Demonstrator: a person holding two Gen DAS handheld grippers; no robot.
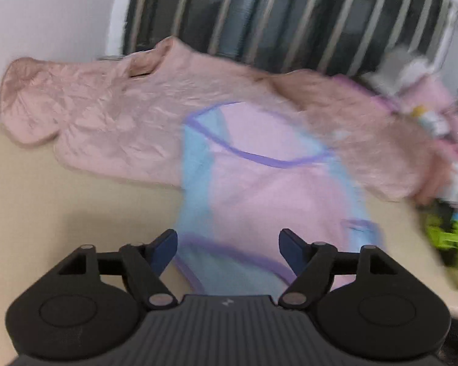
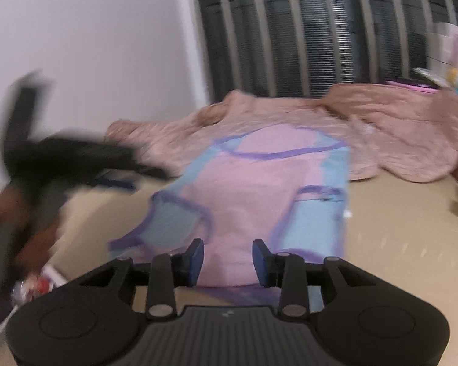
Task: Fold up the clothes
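**Both sleeves in, hem fold seemed next**

The pink and blue shirt lay flat on the bench, its collar end overlapping a crumpled pink garment. The left tool was released above the hem; the right tool stood partly open, grasping nothing. Both probably needed to pinch the hem corners.

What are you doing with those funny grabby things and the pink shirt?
A person is folding clothes with a gripper in each hand. A small pink shirt with blue sleeves lies flat on the tan table, its sleeves already turned in, on top of a bigger crinkly pink top. The left gripper and the right gripper both hang open above the shirt's near hem, holding nothing. More clothes are piled at the right.
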